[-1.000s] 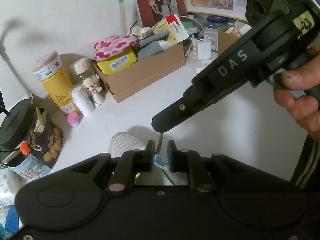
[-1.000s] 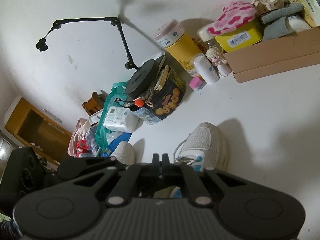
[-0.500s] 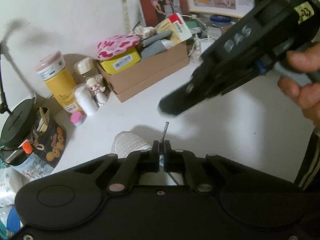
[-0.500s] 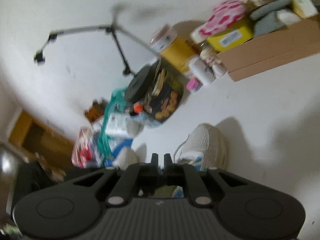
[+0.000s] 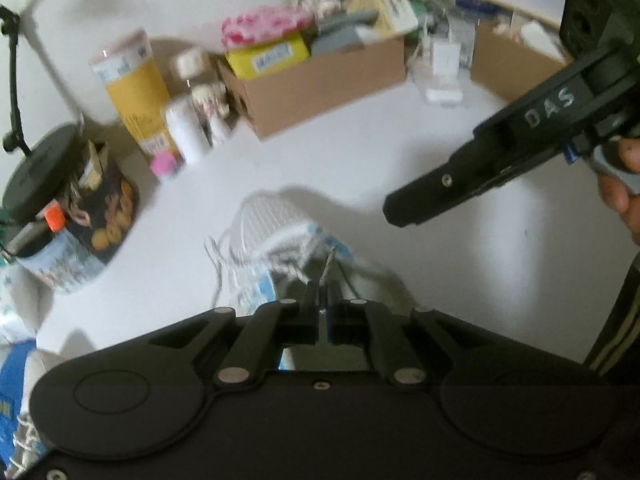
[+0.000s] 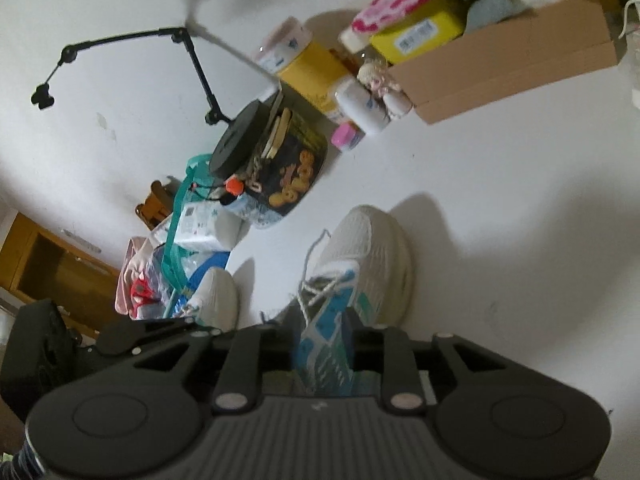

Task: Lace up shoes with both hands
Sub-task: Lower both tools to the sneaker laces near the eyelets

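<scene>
A white mesh shoe [image 5: 272,216] with blue trim lies on the white table, toe pointing away. My left gripper [image 5: 322,296] hovers just above its lacing, shut on the grey tip of the lace [image 5: 328,262], which sticks up between the pads. Loose white lace trails off the shoe's left side. In the left wrist view my right gripper [image 5: 400,212] hangs off to the right, apart from the lace. In its own view the right gripper [image 6: 325,316] has its jaws opening over the shoe [image 6: 368,248]. The blue tongue shows behind the gap, and nothing is gripped.
A second white shoe [image 6: 216,292] sits at the table's left edge beside a bag of packets. Along the back stand a cookie tin [image 5: 80,208], a yellow canister [image 5: 132,96], a white bottle [image 5: 184,128] and a full cardboard box [image 5: 320,80]. A hand [image 5: 620,192] grips the right handle.
The left gripper shut on the lace tip that the right gripper was holding. The right gripper let go, drew back to the right and parted its jaws. Both sank towards the shoe.
</scene>
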A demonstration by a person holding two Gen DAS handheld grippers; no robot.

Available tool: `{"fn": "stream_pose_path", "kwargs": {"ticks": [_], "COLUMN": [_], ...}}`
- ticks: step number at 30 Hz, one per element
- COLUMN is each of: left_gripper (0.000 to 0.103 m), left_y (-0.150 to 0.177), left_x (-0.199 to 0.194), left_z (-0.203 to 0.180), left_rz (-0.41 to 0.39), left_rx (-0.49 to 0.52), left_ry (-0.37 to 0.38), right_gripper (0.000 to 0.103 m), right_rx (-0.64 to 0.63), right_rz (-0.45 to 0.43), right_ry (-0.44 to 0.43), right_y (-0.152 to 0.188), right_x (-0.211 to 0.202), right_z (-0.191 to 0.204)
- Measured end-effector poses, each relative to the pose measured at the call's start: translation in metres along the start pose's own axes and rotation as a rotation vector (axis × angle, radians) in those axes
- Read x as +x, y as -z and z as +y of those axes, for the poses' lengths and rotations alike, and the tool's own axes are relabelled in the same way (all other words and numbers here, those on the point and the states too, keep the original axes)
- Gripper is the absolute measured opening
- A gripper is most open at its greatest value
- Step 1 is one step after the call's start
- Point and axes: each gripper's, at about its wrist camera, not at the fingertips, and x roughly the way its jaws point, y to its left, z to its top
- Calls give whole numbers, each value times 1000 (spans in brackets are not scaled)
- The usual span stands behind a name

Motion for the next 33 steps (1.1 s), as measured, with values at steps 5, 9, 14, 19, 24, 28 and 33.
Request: {"fn": "stream_pose_path", "kwargs": {"ticks": [5, 9, 14, 19, 24, 28, 33], "left_gripper": [0, 0, 0, 0, 0, 1, 1], "left_y": [-1, -4, -9, -10, -12, -14, -15], "left_x": [14, 26, 34, 35, 32, 37, 42], "left_z": [-7, -14, -11, -9, -6, -11, -14], "left_rz": [47, 53, 64, 79, 123, 135, 152], "left_rx": [23, 38, 30, 23, -42, -15, 26], "left_ry": [-23, -50, -60, -72, -76, -93, -121], "right_gripper": [24, 24, 24, 24, 24, 24, 24], "right_rx": [-9, -11, -11, -4, -10, -8, -4], "right_rz": [17, 29, 49, 58, 75, 78, 83], "right_ry": [5, 20, 26, 30, 26, 28, 29], "right_y": [3, 3, 3, 0, 0, -1, -2], "right_x": [8, 15, 22, 25, 28, 28, 28], "right_z": [0, -1, -3, -7, -7, -9, -11]}}
